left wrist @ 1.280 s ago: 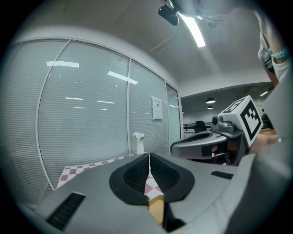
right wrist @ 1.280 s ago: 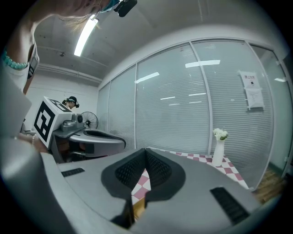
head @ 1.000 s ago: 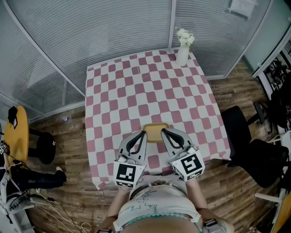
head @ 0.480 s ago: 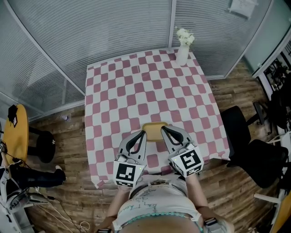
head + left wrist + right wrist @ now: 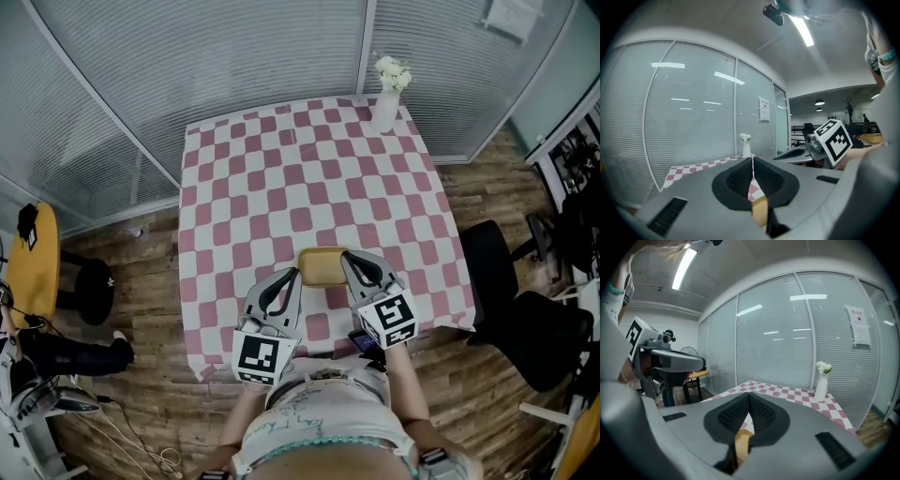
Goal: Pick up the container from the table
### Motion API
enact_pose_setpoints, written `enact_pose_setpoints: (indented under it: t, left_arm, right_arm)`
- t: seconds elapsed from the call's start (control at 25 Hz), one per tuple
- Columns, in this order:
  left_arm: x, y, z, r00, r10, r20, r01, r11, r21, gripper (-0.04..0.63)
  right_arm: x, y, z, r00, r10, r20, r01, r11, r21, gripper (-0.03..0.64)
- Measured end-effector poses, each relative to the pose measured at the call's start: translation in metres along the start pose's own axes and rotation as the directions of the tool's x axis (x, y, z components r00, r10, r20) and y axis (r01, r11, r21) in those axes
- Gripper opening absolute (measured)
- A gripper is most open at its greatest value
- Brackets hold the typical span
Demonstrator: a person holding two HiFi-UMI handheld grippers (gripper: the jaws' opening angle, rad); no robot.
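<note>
Both closed, left tool [image 5: 292, 276], right tool [image 5: 345, 260], flanking container [image 5: 322, 267]

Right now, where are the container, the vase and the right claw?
container [image 5: 322, 266]: head view, middle of its yellow top.
vase [image 5: 383, 112]: head view, white body.
right claw [image 5: 347, 259]: head view, where its tips meet.

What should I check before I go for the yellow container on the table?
1. Container sits between the two claws, near the table's front edge: ok.
2. Left claw open for a grasp: not ok, jaws together.
3. Right claw open for a grasp: not ok, jaws together.
4. Vase well away from the container: ok.
5. Whether the container holds anything: cannot tell.
</note>
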State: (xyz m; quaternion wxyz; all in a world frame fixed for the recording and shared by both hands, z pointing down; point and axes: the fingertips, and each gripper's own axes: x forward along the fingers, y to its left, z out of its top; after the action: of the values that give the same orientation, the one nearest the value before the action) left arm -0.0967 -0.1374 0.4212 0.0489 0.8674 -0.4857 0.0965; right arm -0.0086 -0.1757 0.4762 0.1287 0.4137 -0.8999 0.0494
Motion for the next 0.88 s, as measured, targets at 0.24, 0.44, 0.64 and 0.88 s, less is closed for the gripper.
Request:
enact_pose_setpoints:
  t: [0.24,0.44,0.64,0.88]
  left_arm:
    - [-0.007,0.008,-0.002,1.000,0.017,0.002,-0.017,1.000,-0.014,0.018]
    - [-0.013,0.014,-0.001,1.000,0.028,0.011,-0.027,0.999,-0.019,0.018]
    - [-0.017,0.021,-0.002,0.999,0.035,0.012,-0.035,0.999,-0.026,0.018]
    - [-0.019,0.025,-0.003,0.999,0.045,0.012,-0.045,0.999,-0.027,0.018]
  right_arm:
    - [0.010,-0.009,-0.022,0.998,-0.006,-0.055,0.008,0.999,0.032,-0.006]
    - [0.019,-0.018,-0.043,0.994,-0.014,-0.112,0.015,1.000,0.011,-0.006]
    - [0.031,-0.025,-0.062,0.986,-0.005,-0.166,0.006,1.000,0.008,-0.006]
    - [0.041,-0.029,-0.089,0.972,0.008,-0.236,-0.005,1.000,0.011,-0.006]
